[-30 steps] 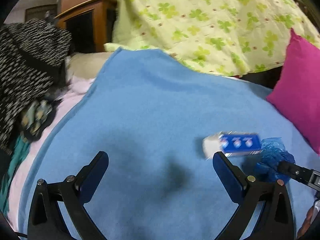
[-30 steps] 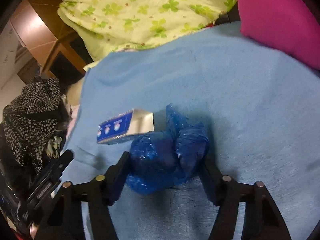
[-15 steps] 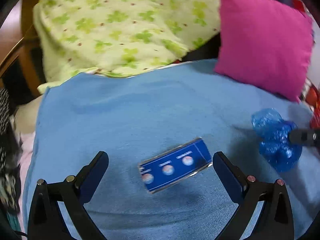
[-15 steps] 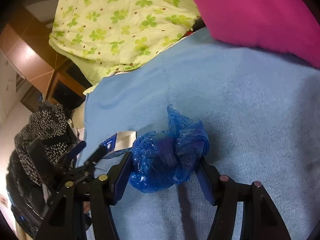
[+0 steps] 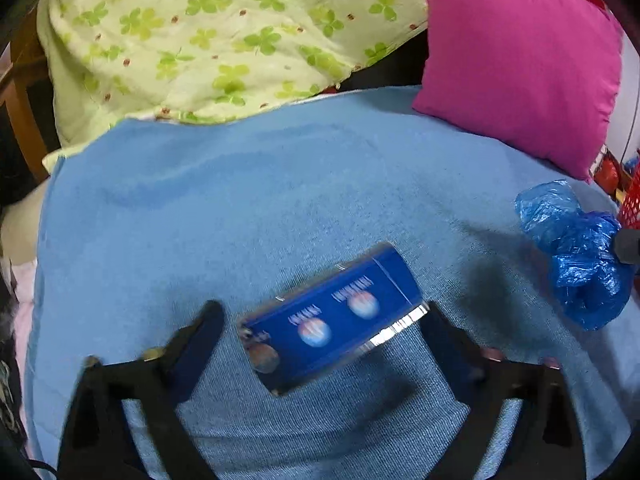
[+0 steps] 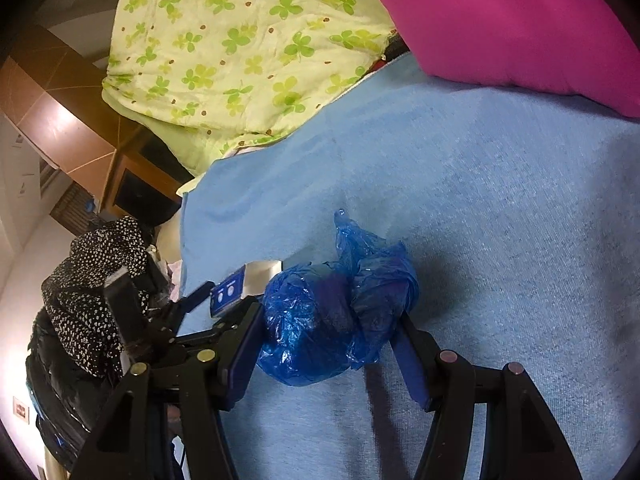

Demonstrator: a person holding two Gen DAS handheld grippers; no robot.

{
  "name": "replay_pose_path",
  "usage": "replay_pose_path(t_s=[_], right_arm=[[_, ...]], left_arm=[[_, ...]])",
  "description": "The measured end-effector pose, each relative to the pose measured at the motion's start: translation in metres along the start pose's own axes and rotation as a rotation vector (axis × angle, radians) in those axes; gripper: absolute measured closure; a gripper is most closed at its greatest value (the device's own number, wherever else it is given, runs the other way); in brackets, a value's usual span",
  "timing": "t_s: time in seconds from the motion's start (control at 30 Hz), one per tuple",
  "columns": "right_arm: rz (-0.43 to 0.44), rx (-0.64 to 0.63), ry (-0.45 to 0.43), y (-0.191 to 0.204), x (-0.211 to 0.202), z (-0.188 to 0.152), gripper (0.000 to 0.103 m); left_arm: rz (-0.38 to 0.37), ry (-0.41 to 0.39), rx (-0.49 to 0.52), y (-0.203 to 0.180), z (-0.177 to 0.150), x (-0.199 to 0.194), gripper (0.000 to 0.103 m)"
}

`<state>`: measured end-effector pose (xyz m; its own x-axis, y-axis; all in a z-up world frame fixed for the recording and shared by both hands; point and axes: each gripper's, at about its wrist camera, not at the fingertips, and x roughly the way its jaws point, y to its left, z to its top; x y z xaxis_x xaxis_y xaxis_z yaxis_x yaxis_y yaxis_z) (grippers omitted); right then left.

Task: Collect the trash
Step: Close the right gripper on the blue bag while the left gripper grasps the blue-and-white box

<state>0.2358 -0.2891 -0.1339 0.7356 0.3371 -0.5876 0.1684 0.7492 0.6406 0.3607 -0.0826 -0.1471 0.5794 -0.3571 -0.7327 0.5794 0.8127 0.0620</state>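
A blue box with round logos and a silver edge (image 5: 332,320) lies slanted on the blue blanket (image 5: 280,200). My left gripper (image 5: 322,314) straddles it, jaws closing, and a small gap shows at the left pad (image 5: 200,336). A crumpled blue plastic bag (image 6: 336,312) sits between the pads of my right gripper (image 6: 328,318), which is shut on it just above the blanket. In the left wrist view the blue plastic bag (image 5: 576,248) is at the far right. In the right wrist view the blue box (image 6: 230,294) is just left of the bag.
A pink pillow (image 5: 520,60) lies at the back right and a green clover quilt (image 5: 220,40) across the back. Black dotted clothing (image 6: 100,280) is piled at the blanket's left edge. Something red with a mesh (image 5: 632,204) shows past the right edge.
The left gripper swung right and came down over the box, which now lies between its fingers; its jaws have narrowed. The right gripper kept its hold on the bag and shifted slightly.
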Motion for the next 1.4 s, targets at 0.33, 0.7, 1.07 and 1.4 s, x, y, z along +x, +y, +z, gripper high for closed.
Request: replay_pose_path(t_s=[0.33,0.7,1.07,1.4], right_arm=[[-0.018,-0.007,-0.035,0.004,-0.01,-0.002,0.038],[-0.042,0.003,-0.04,0.001,-0.012,-0.003,0.038],[-0.056,-0.012,-0.057,0.002,-0.018,-0.003,0.038],[-0.082,-0.08,-0.153,0.005,-0.062,-0.004,0.038]], left_arm=[[-0.08,0.0,-0.063,-0.011,0.0,-0.013,0.053],[-0.105,-0.01,-0.016,-0.038,0.0,-0.004,0.035],[-0.043,-0.018,-0.06,-0.051,0.0,0.004,0.048],[-0.064,-0.113,-0.104,-0.081,0.002,-0.049,0.051]])
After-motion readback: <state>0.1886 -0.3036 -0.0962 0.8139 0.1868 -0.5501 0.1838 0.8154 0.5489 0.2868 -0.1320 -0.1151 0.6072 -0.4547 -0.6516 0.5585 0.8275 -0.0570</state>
